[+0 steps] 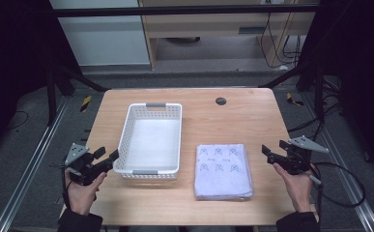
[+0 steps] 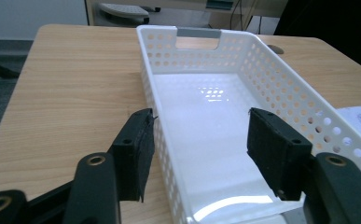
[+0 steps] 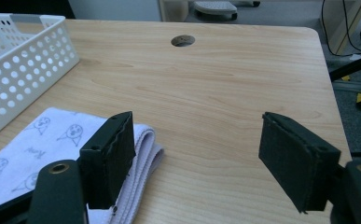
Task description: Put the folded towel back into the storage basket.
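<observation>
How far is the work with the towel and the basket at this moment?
Nothing looks done yet: the folded towel lies on the table beside the empty white basket. In hand: the left claw open at the basket's near corner, the right claw open beside the towel. Grasping probably remains.

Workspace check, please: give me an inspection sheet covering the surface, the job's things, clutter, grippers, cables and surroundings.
Surface: wooden table, with a round hole near its far edge.
Job's things: empty white basket with perforated walls and grey handles; folded towel with a printed pattern lies flat, to its right, apart from it.
Clutter: nothing seen.
Grippers: left gripper open, at the basket's near left corner; right gripper open, beside the towel's right edge; both hold nothing.
Cables: black cable trails from the right gripper.
Surroundings: grey floor, dark frame, cabinets behind.
</observation>
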`<state>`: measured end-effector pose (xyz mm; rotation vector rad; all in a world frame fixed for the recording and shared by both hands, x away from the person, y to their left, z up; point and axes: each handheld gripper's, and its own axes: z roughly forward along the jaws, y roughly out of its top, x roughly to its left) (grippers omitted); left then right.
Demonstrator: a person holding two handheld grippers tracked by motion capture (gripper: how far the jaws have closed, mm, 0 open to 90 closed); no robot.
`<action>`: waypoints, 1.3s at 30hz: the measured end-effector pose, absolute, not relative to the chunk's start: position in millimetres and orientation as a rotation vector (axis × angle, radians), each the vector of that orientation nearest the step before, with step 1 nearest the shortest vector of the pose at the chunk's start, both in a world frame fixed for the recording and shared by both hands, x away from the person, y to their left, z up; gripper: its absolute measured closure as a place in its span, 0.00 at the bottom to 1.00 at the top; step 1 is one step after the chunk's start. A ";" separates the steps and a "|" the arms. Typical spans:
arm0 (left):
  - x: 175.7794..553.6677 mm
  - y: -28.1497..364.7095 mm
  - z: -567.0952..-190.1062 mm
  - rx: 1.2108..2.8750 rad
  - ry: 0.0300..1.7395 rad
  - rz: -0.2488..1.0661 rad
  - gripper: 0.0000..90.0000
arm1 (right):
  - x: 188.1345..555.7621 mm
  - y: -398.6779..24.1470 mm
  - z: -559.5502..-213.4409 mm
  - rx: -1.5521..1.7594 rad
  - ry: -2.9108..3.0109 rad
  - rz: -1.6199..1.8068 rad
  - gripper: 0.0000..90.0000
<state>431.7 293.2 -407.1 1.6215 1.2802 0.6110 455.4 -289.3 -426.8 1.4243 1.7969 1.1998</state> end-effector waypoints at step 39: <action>439.7 152.7 -389.9 1.809 1.009 0.489 0.46 | 476.0 -255.2 -390.2 1.349 1.890 1.219 0.25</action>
